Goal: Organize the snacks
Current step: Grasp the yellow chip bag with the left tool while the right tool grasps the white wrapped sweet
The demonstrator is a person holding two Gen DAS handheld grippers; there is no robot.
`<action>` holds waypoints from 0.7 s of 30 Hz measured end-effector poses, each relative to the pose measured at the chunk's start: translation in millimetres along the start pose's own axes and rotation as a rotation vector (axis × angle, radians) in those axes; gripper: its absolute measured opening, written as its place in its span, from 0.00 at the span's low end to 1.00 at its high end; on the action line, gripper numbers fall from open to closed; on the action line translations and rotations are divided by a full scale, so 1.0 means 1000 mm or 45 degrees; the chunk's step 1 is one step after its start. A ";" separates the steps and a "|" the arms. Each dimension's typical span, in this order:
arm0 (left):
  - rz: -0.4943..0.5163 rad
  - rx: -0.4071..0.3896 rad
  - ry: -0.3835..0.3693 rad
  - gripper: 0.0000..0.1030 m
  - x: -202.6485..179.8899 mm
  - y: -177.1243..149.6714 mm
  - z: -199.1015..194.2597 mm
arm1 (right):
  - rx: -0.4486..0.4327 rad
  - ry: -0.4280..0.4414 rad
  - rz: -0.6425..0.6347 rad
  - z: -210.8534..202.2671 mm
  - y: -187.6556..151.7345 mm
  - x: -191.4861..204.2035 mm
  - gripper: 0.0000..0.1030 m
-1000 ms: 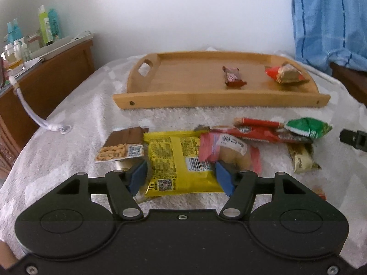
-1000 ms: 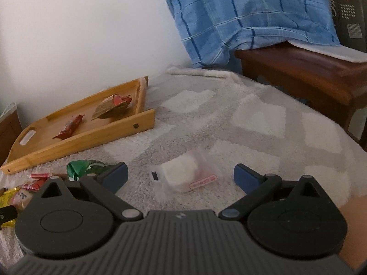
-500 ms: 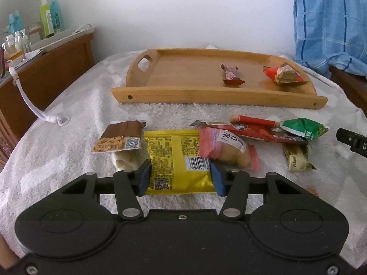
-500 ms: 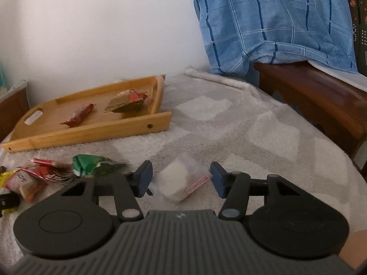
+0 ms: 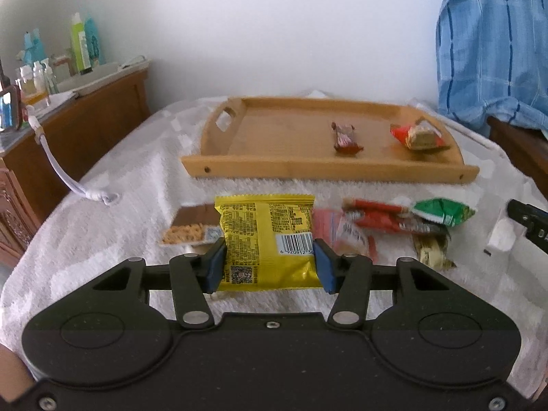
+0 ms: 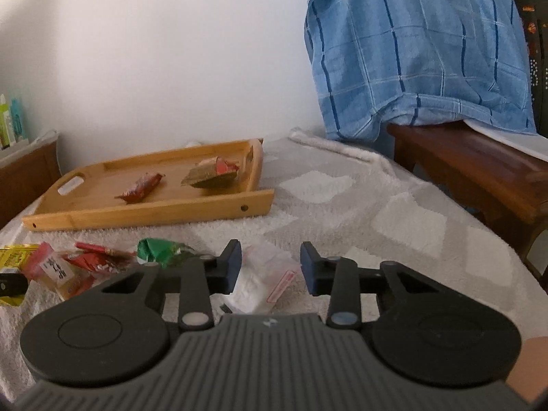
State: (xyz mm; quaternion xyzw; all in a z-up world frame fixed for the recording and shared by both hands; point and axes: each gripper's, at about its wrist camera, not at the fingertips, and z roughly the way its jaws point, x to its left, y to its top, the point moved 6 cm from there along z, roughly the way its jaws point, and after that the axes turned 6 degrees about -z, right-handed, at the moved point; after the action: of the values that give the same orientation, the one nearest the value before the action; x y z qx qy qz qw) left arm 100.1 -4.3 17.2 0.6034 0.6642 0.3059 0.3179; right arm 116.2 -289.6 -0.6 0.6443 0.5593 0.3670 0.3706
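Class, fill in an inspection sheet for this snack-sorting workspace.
Surface: white-grey patterned towel.
Job's things: wooden handled tray holds brown wrapped bar and red-tan packet; green packet and other snacks loose in front.
Clutter: nothing seen.
Grippers: left claw has just been closing, grips yellow foil packet; right claw has just been closing, grips clear packet of white snack.
Cables: white cord reaches the towel's left edge.
Surroundings: blue checked cloth, wooden cabinet with bottles.
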 end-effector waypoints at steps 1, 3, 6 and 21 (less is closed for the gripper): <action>-0.005 -0.008 -0.003 0.49 0.001 0.003 -0.002 | -0.019 -0.011 0.001 -0.002 0.002 -0.001 0.21; -0.009 -0.025 -0.005 0.49 0.003 0.008 -0.005 | -0.053 -0.024 0.014 -0.006 0.005 -0.003 0.21; -0.005 -0.036 -0.007 0.49 0.003 0.012 -0.007 | -0.039 -0.023 0.011 -0.006 0.004 -0.005 0.40; 0.003 -0.006 -0.039 0.49 -0.006 0.007 -0.002 | 0.151 -0.039 -0.018 0.014 -0.021 0.014 0.85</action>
State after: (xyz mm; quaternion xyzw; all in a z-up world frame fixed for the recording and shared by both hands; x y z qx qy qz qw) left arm 103.4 -9.2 24.2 0.6082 0.6577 0.2985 0.3292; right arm 120.4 -274.7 -25.2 0.6668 0.5788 0.3206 0.3429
